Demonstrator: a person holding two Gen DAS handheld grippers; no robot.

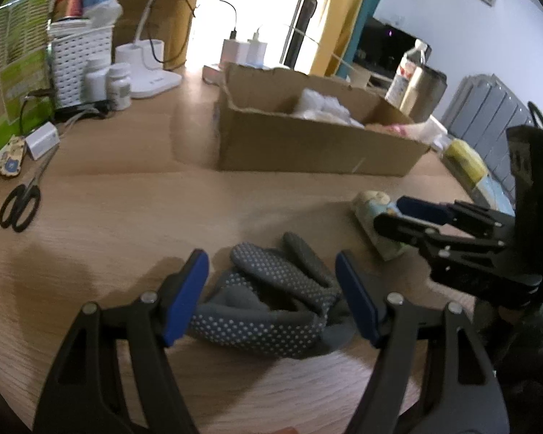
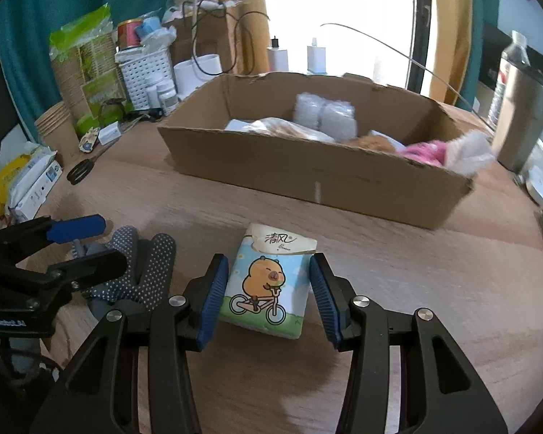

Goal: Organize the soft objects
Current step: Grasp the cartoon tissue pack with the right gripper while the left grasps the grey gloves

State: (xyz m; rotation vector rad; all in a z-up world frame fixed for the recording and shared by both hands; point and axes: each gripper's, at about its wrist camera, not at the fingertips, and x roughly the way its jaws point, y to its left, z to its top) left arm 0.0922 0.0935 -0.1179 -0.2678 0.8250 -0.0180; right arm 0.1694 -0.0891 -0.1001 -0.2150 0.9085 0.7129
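Left wrist view: left gripper (image 1: 271,298) fingers spread wide around a grey white-dotted fabric glove (image 1: 271,303) on the wooden surface (image 1: 126,217), pads apart from it. At 3 o'clock, right gripper (image 2: 268,294) fingers press a cartoon-printed tissue pack (image 2: 268,285); brown cardboard box (image 2: 307,177) at 12 o'clock.

Bare surface (image 2: 398,253) is left between the tissue pack (image 2: 268,282) and the box (image 2: 307,177) at 12 o'clock. The 9 o'clock side is blocked by the gloves (image 2: 144,271); scissors (image 2: 81,170) are found at 10 o'clock.
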